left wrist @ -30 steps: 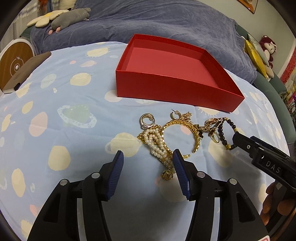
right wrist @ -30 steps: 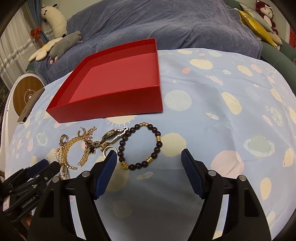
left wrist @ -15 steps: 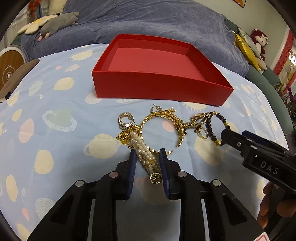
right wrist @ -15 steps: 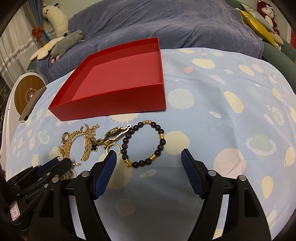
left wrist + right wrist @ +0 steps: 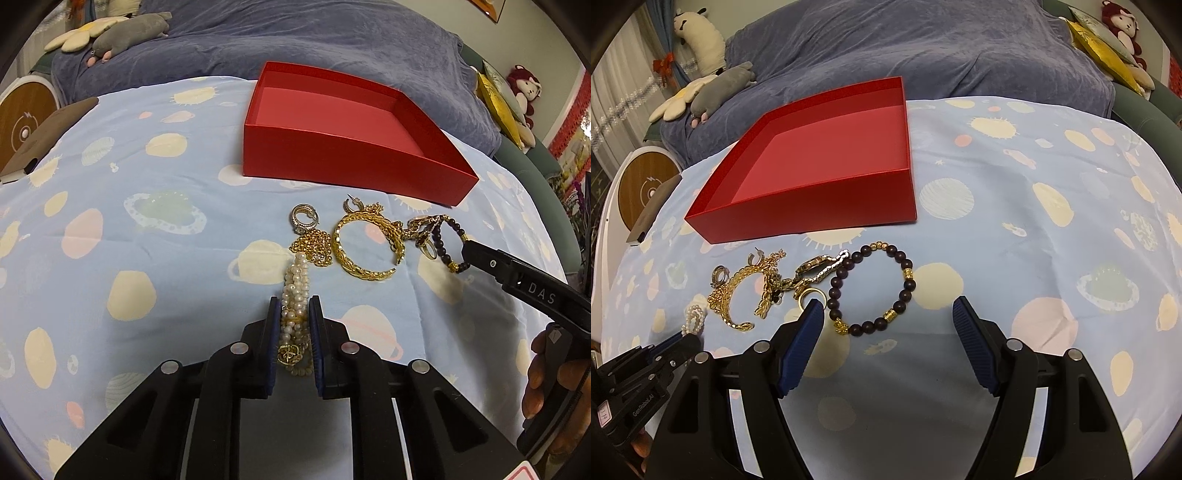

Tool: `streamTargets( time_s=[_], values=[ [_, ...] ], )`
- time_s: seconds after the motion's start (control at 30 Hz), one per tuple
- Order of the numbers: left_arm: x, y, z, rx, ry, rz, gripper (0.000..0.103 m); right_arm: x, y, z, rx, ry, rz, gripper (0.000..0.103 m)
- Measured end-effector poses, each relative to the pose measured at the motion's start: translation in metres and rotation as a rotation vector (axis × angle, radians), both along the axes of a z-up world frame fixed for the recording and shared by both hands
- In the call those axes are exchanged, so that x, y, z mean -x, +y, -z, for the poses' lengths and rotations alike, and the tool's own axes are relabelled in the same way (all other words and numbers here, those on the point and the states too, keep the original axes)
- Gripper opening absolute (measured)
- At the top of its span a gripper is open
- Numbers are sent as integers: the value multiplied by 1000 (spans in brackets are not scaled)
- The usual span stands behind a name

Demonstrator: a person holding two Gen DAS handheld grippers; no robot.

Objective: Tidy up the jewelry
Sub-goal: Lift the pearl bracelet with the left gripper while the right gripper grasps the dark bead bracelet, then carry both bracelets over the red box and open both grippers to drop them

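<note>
A cluster of jewelry lies on the pale blue planet-print cloth [image 5: 147, 206], just in front of the red box [image 5: 354, 162], whose near wall faces the pile and whose inside is bare. At the left end sits the pearl bracelet [image 5: 295, 291], several strands of cream beads with a small gold charm. The left gripper [image 5: 294, 343] is low on the cloth with both blue pads pressed against the pearl strands, clamped on them. Beyond it lie a silver ring [image 5: 304, 220] and a heap of gold chain [image 5: 314, 245], then an open gold bangle [image 5: 364, 245], a tangle of small gold pieces, and the dark bead bracelet [image 5: 873, 290] with gold spacers, lying flat in a loop. The right gripper [image 5: 888, 347] hovers low just behind that bracelet with its pads spread wide, its left pad beside the loop's near edge and a gold ring [image 5: 810, 295]. To the right the cloth is open, with no other items near.
</note>
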State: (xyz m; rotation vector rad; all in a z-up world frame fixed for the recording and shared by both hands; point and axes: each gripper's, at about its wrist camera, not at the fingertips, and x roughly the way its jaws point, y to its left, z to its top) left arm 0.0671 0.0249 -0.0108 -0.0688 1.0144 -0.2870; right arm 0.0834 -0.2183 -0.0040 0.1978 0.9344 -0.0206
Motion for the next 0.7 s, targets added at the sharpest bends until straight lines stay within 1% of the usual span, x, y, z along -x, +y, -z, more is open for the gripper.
streamTargets(
  time_s=[0.07, 0.13, 0.2, 0.27, 0.33, 0.37, 0.4, 0.43, 0.47, 0.5, 0.53, 0.57, 0.7],
  values=[
    [-1, -1, 1, -5, 1, -4, 12, -2, 0, 2, 6, 3, 2, 70],
    [-1, -2, 1, -15, -2, -5, 13, -4, -1, 3, 8, 5, 6, 67],
    [-1, -4, 1, -26, -7, -3, 13, -7, -1, 4, 6, 2, 3, 58],
    [-2, -5, 2, -28, -6, -5, 13, -10, 0, 4, 23, -14, 1, 53],
    [-1, -5, 2, -25, -5, -8, 13, -16, 2, 8, 63, -10, -2, 49],
    [-2, -5, 1, -24, -4, -8, 13, -19, 3, 12, 74, 5, -6, 44],
    [-2, -5, 1, -21, -2, -9, 13, -17, 5, 12, 94, -14, -10, 43],
    [-2, -5, 1, -20, -1, -8, 13, -17, 8, 13, 119, -11, -16, 41],
    [-2, -4, 1, -18, 0, -7, 13, -17, 10, 12, 131, -16, -26, 37],
    [-2, -4, 1, -17, 1, -5, 13, -17, 10, 12, 127, -18, -36, 24],
    [-3, -3, 1, -15, 3, -5, 13, -17, 10, 11, 126, -17, -37, 17],
    [-3, -3, 1, -13, 6, -5, 13, -16, 9, 11, 128, -17, -33, 8],
    [-3, -1, -1, -7, 9, -6, 13, -12, 3, 8, 109, -15, -9, 7]
  ],
)
